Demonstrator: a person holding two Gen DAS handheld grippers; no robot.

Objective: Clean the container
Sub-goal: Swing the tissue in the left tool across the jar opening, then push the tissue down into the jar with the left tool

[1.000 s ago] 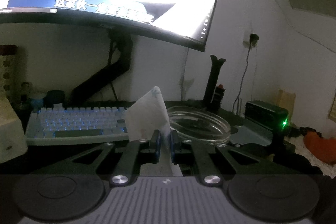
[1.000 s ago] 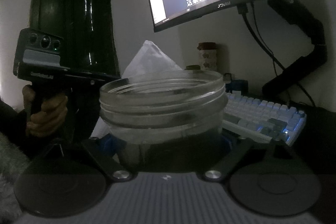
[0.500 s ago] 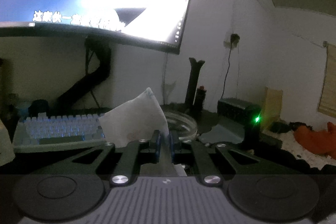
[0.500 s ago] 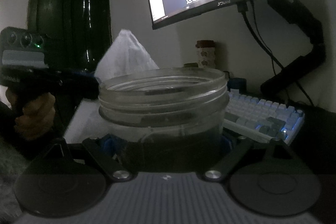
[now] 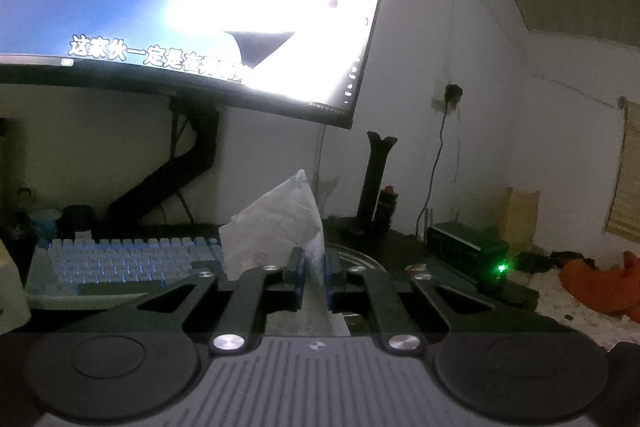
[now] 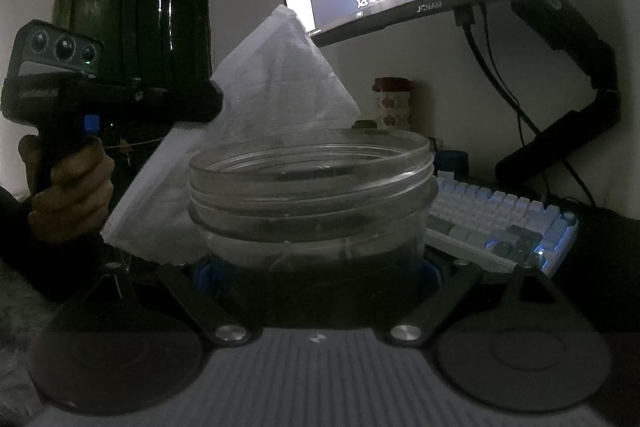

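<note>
Since a moment ago, the tissue has swung closer to the jar, seemingly just behind its rim. Left gripper jaws pinch the tissue; right gripper jaws clamp the jar.

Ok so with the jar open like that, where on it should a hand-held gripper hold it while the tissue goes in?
Hold the clear jar low on its round side wall, below the threaded neck, coming in level from the side. That is how the right hand-held gripper holds it now. The jar stands upright with its mouth open, so a low side grip probably leaves the rim free for the tissue pinched in the left hand-held gripper.
</note>
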